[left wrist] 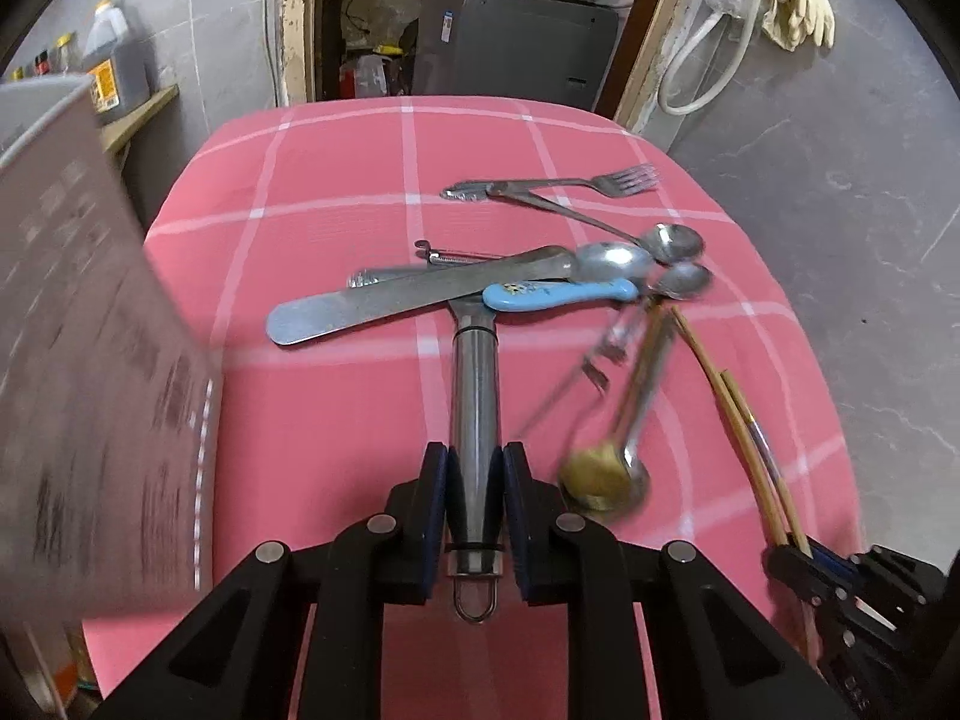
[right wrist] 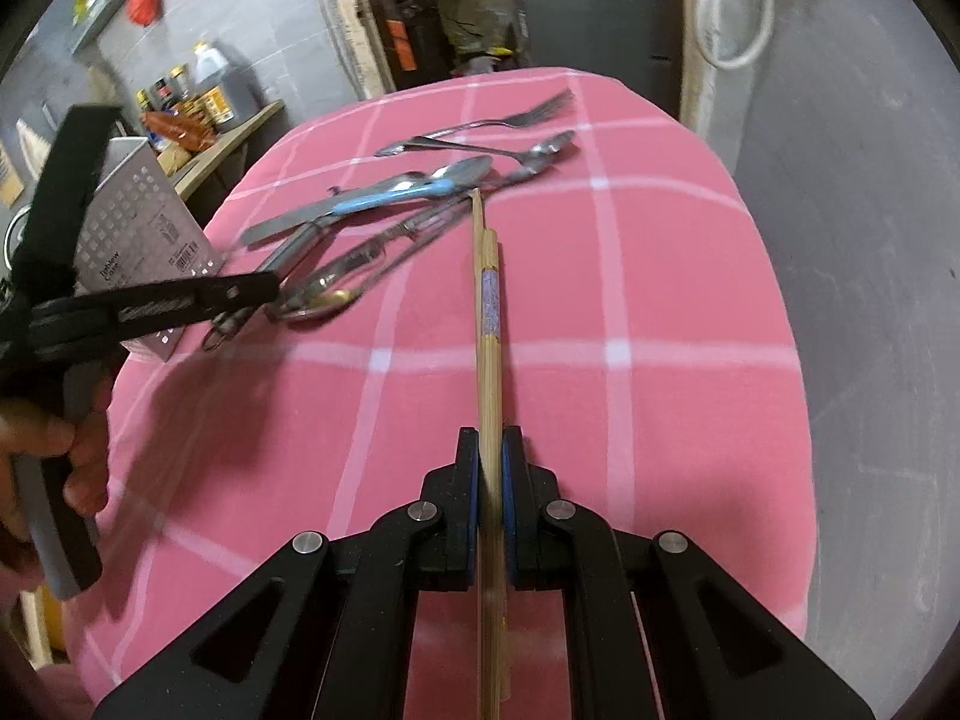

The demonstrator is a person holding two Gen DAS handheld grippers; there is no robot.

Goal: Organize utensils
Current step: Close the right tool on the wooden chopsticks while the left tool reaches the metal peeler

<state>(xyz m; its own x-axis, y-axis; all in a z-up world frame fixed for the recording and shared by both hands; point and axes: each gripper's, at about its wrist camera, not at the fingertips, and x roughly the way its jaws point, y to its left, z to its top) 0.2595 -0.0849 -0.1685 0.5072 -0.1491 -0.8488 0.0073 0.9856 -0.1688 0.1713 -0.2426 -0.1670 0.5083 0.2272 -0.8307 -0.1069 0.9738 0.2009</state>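
My left gripper [left wrist: 476, 457] is shut on the round steel handle [left wrist: 474, 396] of a kitchen tool whose head lies under a table knife [left wrist: 384, 303] in the utensil pile. A blue-handled spoon [left wrist: 558, 294], steel spoons [left wrist: 672, 243] and a fork [left wrist: 600, 183] lie further back. Blurred spoons [left wrist: 606, 468], one with a gold bowl, lie just right of the handle. My right gripper [right wrist: 492, 441] is shut on a pair of bamboo chopsticks [right wrist: 487, 324] that point toward the pile. The left gripper [right wrist: 264, 287] shows at the left of the right wrist view, a hand [right wrist: 36, 438] behind it.
A grey perforated box [right wrist: 144, 222] stands at the left edge of the round table with its pink checked cloth [right wrist: 660, 300]. Bottles [right wrist: 210, 84] sit on a side shelf at the left. A doorway with shelves and a grey cabinet [left wrist: 516, 48] lies beyond the table.
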